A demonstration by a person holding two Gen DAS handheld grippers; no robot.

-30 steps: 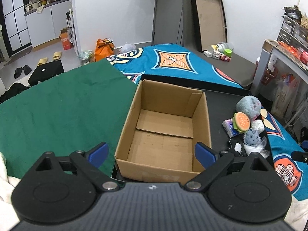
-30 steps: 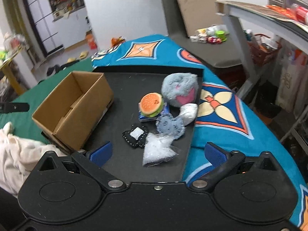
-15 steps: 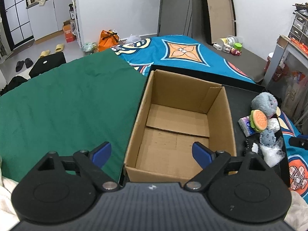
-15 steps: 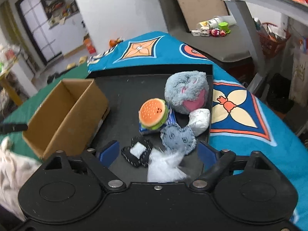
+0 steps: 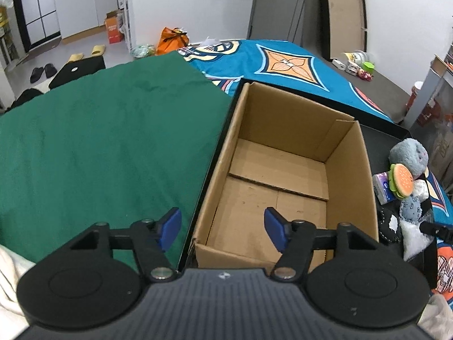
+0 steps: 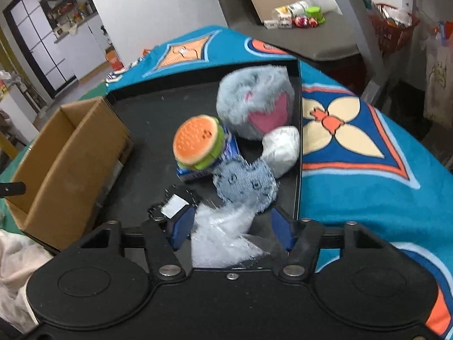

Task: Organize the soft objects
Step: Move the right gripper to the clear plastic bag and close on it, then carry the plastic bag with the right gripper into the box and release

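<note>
Left tongs (image 5: 222,228): jaws closing, roughly half open. They straddle the near-left wall of the cardboard box (image 5: 351,175), one blue pad over the green cloth (image 5: 107,141) at frame left, the other over the box floor. Pads don't press on the wall as far as I can tell; nothing gripped.

Box sits centre frame in the left wrist view, flaps open, interior bare. It rests at the left end of a black tray (image 6: 147,119).

Right tongs (image 6: 230,226): jaws closing, about half open. A clear plastic bag with white filling (image 6: 218,238) lies between the pads at lower centre. The left pad looks to be at the bag's edge, the right pad stands just off it. Not a firm grip yet.

Soft items are clustered at the right end of the tray, centre of the right wrist view:
- grey fluffy plush with pink patch (image 6: 254,102), against the tray's right rim
- burger toy (image 6: 198,141), resting on a blue-white tissue pack (image 6: 226,153)
- white wrapped bundle (image 6: 281,150), touching the plush
- denim round pouch (image 6: 245,184), just above the bag
- black patch with white label (image 6: 175,205), beside the left pad

Tray lies on a teal patterned blanket (image 6: 368,147).
</note>
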